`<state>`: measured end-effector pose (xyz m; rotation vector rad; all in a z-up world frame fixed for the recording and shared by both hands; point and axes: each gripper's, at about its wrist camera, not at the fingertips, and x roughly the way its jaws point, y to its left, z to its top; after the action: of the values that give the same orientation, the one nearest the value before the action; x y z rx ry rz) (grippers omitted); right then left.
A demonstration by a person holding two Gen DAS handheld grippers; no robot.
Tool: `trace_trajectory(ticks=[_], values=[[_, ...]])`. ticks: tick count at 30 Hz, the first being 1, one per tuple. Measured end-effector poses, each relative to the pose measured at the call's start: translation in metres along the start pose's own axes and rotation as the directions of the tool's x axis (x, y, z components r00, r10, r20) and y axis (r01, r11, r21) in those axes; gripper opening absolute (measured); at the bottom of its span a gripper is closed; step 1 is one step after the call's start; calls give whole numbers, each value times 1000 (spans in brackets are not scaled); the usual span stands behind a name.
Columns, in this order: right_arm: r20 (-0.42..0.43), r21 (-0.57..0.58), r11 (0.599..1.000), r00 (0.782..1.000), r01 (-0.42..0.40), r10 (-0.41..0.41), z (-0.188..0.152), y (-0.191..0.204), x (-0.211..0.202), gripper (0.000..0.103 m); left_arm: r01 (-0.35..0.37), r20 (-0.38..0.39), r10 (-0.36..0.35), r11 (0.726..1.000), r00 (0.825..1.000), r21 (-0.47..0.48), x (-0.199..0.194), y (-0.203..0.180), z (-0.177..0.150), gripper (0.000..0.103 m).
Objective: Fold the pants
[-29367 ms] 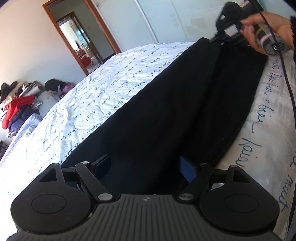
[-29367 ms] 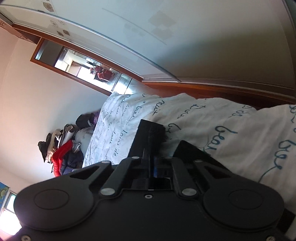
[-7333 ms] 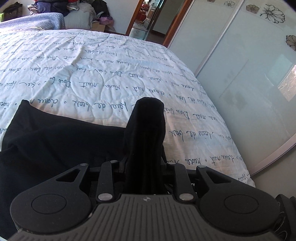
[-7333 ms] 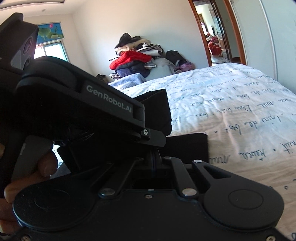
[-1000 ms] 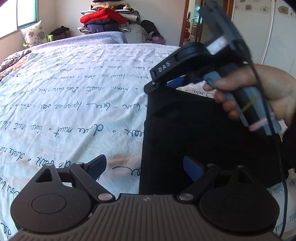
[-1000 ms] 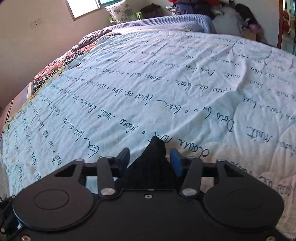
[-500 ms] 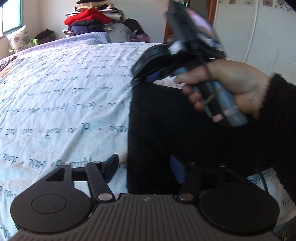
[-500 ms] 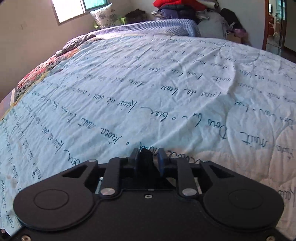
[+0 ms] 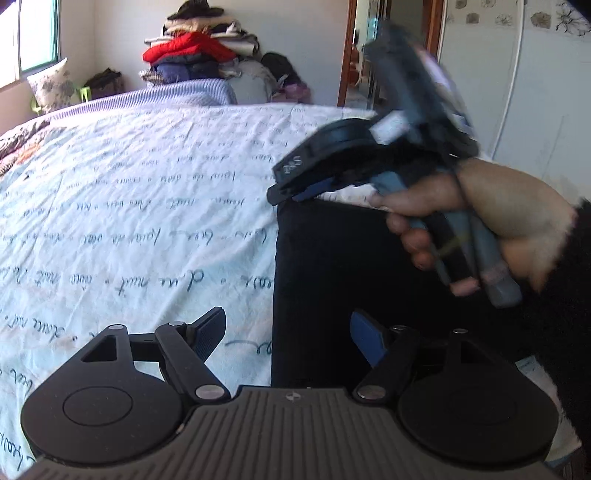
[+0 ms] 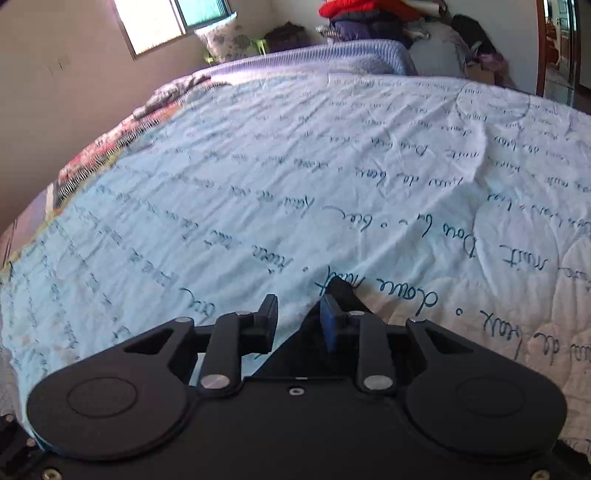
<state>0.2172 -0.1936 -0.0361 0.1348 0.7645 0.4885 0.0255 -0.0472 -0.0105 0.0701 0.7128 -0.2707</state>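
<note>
One pair of black pants point(image 9: 332, 266), folded compact on quilt point(image 9: 147, 206); both left gripper point(image 9: 288, 332) and right gripper point(image 10: 299, 314) spread, holding nothing; little evidently remains.

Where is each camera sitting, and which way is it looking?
Left wrist view: it sits on the left tool, looking forward across the folded black pants on the white bedspread with blue writing; the person's right hand shows, holding the right tool.
Right wrist view: it sits on the right tool, looking low across the bedspread toward the window; no hand shows.
Both share the bedspread, the pants and the pile of clothes with a red jacket.
</note>
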Motion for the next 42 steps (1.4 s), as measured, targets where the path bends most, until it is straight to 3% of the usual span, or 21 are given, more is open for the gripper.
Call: trace_trajectory(ticks=[2, 5, 7, 8, 12, 16, 19, 20, 23, 26, 29, 33, 38, 42], values=[[70, -46, 998, 996, 53, -50, -11, 4, -37, 53, 31, 11, -31, 999, 999, -16, -2, 0, 5, 78], [140, -133, 969, 972, 206, -188, -49, 8, -90, 57, 79, 7, -79, 996, 997, -35, 1, -4, 9, 79], [153, -147, 937, 943, 318, -296, -80, 4, -121, 63, 91, 1, -91, 996, 996, -23, 9, -10, 7, 82], [152, -142, 923, 929, 358, -337, -94, 0, -132, 68, 83, -10, -83, 996, 996, -12, 14, -14, 4, 82], [68, -98, 880, 885, 465, -461, -147, -18, -154, 69, 67, -86, -62, 996, 994, 53, 35, -28, -13, 84], [79, -20, 871, 870, 490, -487, -175, -26, -174, 68, 53, -61, -47, 994, 997, 99, 26, -30, -18, 84], [163, 50, 868, 853, 494, -495, -172, -20, -195, 68, 64, -34, -62, 996, 998, 59, 22, -28, -5, 84], [182, 56, 877, 859, 476, -478, -169, -17, -197, 68, 65, -33, -63, 997, 997, 48, 24, -28, -2, 85], [143, 11, 894, 885, 447, -444, -172, -12, -180, 68, 69, -71, -65, 996, 995, 54, 35, -33, -2, 88], [115, -47, 867, 865, 496, -488, -185, -7, -166, 68, 31, -81, -25, 996, 996, 82, 37, -37, -13, 88], [150, 2, 865, 855, 503, -497, -186, 0, -180, 68, 27, -60, -22, 995, 998, 94, 30, -41, -14, 88], [176, -18, 885, 873, 465, -455, -188, 11, -177, 74, 7, -63, -2, 996, 998, 84, 34, -47, -13, 91], [151, -56, 849, 845, 525, -513, -193, 17, -165, 76, -16, -44, 21, 994, 999, 107, 31, -52, -19, 92], [189, -34, 861, 849, 507, -493, -187, 23, -176, 76, -19, -44, 23, 996, 999, 90, 30, -52, -19, 93]])
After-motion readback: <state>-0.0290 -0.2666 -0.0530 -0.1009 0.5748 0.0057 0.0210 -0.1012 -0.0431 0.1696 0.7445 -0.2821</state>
